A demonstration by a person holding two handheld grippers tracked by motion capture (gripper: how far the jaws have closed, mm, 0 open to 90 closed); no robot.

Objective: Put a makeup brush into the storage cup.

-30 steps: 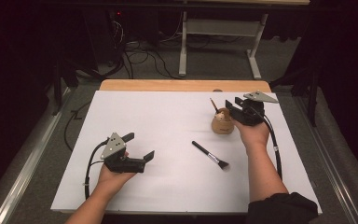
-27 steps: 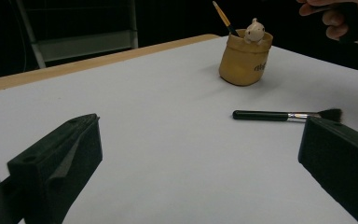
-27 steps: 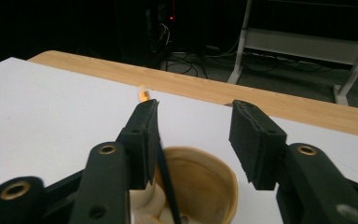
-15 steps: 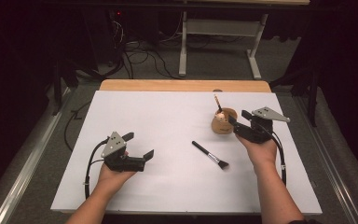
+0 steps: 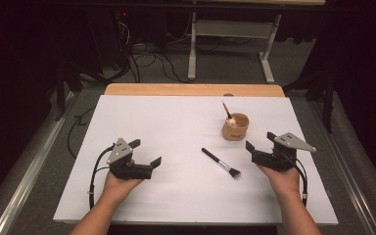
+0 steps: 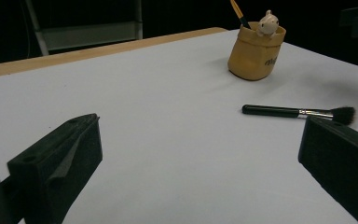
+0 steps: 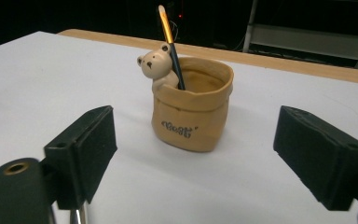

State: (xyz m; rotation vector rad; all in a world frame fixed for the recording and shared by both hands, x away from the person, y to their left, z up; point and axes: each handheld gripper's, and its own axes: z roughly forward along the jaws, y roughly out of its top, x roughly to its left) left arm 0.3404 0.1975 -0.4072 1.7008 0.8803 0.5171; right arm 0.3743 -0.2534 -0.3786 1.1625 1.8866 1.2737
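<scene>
A tan bag-shaped holder with a small bear figure on its rim stands on the white table, right of centre. A thin brush leans upright inside it. A black makeup brush lies flat in front of the holder. My right gripper hovers to the holder's front right and points at it. Its jaws have just been opening and nothing is between them. In the right gripper view the holder sits beyond the pads. My left gripper rests open at the front left, aimed toward the black brush.
The table's wooden far edge borders a dark floor with cables and a metal stand. White tabletop stretches between the two grippers and behind the left one.
My right gripper has drawn back from the holder toward the front right and lower, with its jaws spread wider. The thin brush stays in the holder. The left gripper has not moved.
</scene>
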